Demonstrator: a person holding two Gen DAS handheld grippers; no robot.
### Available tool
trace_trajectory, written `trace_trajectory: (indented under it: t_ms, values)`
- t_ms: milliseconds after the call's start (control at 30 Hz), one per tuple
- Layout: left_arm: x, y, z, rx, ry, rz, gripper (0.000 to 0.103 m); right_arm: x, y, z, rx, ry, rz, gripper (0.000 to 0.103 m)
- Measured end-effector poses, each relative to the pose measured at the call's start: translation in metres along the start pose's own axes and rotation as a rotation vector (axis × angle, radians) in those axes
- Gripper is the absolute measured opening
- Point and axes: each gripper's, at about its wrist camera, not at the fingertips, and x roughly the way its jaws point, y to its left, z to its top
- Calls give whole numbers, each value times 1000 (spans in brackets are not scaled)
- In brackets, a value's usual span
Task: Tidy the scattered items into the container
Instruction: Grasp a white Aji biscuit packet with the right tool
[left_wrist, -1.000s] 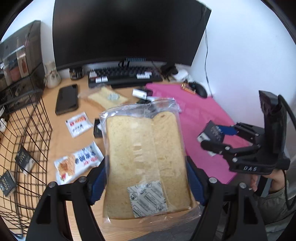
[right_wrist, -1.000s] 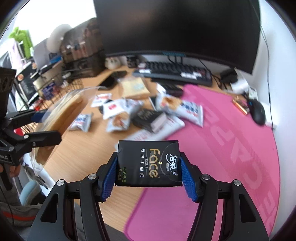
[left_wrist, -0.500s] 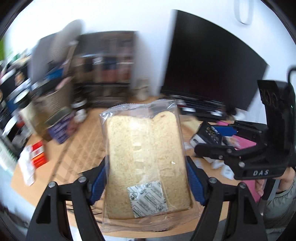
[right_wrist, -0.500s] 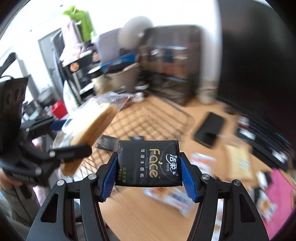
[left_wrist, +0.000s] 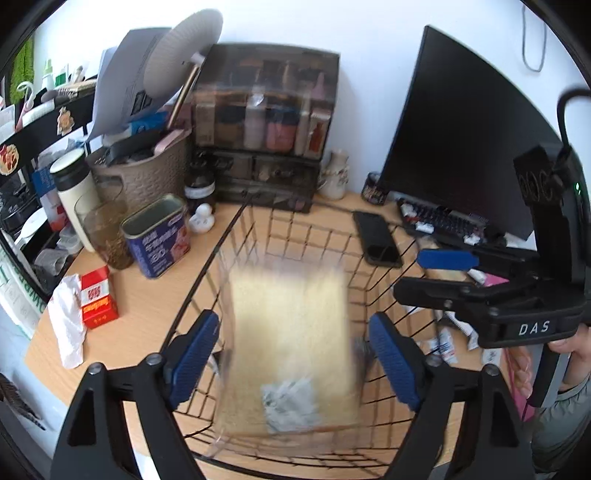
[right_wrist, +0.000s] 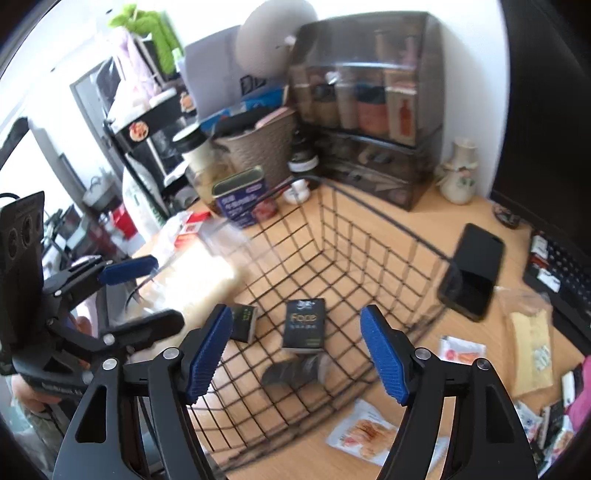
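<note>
- Left gripper (left_wrist: 291, 354): above the near part of the basket (left_wrist: 236, 221), angled down. Jaws are opening; the bread (left_wrist: 291, 332) sits between the pads, blurred, with a gap showing on either side, so it reads as let go and dropping.
- Right gripper (right_wrist: 295, 347): over the basket's near right part, angled down. Jaws are opening with nothing between them.
- Tissue pack (right_wrist: 304, 325): black, lying flat on the basket floor, straight below the right jaws. A second dark pack (right_wrist: 243, 323) lies beside it to the left, and a blurred grey shape just in front; what that is I cannot tell.
- Basket: black wire, on the wooden desk, open top, phone (left_wrist: 376, 240) just outside its far right rim.
- Still out: snack packets (right_wrist: 365, 432) on the desk near the basket's right side, and another bagged bread (right_wrist: 532, 350) further right.
- Step in hand, judged: release of both items into the basket.
- To do it well: keep both grippers inside the rim line until each item has settled; open fully so the bread's wrapper does not catch a pad; lift straight up, clear of the wires, before swinging right for the packets.
</note>
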Motion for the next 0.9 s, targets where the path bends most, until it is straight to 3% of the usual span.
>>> trace_trajectory:
  t_ms: [200,467,567,667,900]
  values:
    - [-9,-57,5,60,1,-98,86,-73,-39,-29,33,-64,-68,73]
    - [27,-211,-27,326,125,-261,87,-167,-128,-113,180,-96,-267,77]
    - [62,-254,-46,390,203,-277,87,-186,-160,-152,245,-78,-324,77]
    - [96,-276,-59,390,279,-303,87,-194,-193,-186,314,-54,-373,77]
    - [147,-308,-69,354,364,-308,87,-186,-239,-229,394,-20,-359,77]
